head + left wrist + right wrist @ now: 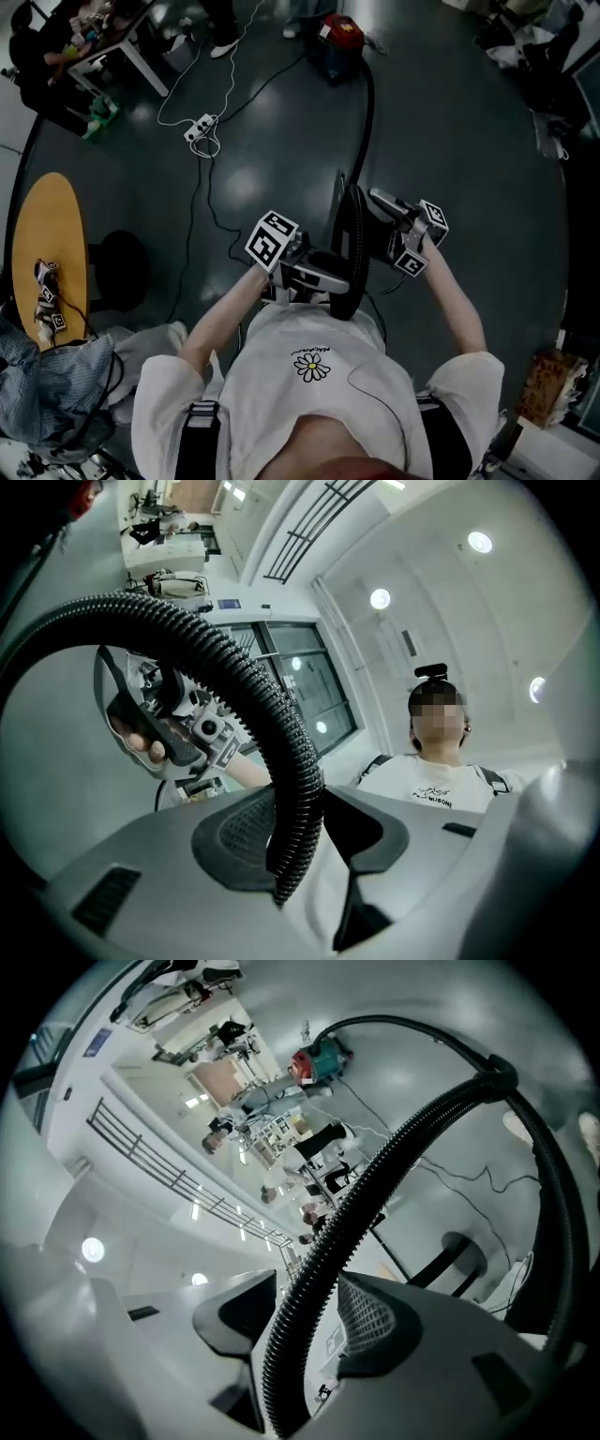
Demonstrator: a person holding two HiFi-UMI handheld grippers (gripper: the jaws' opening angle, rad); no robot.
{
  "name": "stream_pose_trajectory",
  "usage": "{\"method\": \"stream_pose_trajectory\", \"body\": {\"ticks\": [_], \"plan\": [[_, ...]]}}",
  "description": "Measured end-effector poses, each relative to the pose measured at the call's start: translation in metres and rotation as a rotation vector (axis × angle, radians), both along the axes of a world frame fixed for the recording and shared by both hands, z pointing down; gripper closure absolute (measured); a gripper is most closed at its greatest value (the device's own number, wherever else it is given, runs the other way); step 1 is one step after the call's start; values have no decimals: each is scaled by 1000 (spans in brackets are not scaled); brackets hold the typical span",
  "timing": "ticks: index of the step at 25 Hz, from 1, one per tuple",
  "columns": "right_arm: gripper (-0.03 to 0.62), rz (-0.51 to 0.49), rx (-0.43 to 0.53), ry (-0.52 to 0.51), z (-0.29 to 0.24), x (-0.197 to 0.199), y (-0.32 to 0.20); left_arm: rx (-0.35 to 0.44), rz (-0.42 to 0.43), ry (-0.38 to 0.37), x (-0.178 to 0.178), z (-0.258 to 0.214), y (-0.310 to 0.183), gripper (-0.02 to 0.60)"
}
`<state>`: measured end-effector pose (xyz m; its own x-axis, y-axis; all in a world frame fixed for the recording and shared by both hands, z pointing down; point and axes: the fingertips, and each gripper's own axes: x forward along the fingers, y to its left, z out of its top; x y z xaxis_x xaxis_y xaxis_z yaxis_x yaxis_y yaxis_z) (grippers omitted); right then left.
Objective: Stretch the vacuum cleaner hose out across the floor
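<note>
I have the hose [361,122] in both tools; the left gripper [295,827] has its fingers [234,832] about half closed around the ribbed black tube, which runs up from between them and arches over to the left; the right gripper [300,1335] is clamped the same way, the tube rising from between its fingers [384,1321] and curving away to the right. Between the two grips the hose stands in a raised loop; beyond the right fingers it runs along the floor [450,141] to the red vacuum cleaner [339,36], well ahead of both tools. I judge the tube light and springy; its corrugations should give the pads good bite, but the coil will want to curl back, and a hard squeeze could flatten the ribs. I would hold on the ribbed run, not at a cuff, and draw the fingers apart steadily; a sharp tug might roll the cleaner towards me and leave the loop unstraightened.
</note>
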<state>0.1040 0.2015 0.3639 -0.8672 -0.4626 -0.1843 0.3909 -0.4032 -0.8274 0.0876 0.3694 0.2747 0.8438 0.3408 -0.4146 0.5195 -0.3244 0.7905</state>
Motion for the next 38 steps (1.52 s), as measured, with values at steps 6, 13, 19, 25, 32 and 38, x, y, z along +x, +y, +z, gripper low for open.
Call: {"method": "stream_pose_trajectory", "body": {"ticks": [6,13,19,25,32,38], "plan": [[401,-95,24,-94,-27,-29,-17,122,49,-75,-1,-8,-13,414],[401,53,439,101,-62,-26,-60,-76,-187,-64,-29,15,-59,414],[401,18,804,172,-113,-28,-32,-94,-291,-119,-44,37,-62,385],[400,-144,1001,249,-132,-41,2,135,-316,-88,-32,2,-58,385],[401,-256,1161,394,-119,-56,58,-259,-540,157,-62,-28,-119,385],[401,-209,1170,348,-120,-58,95,-308,-481,-17,-50,-3,-112,376]]}}
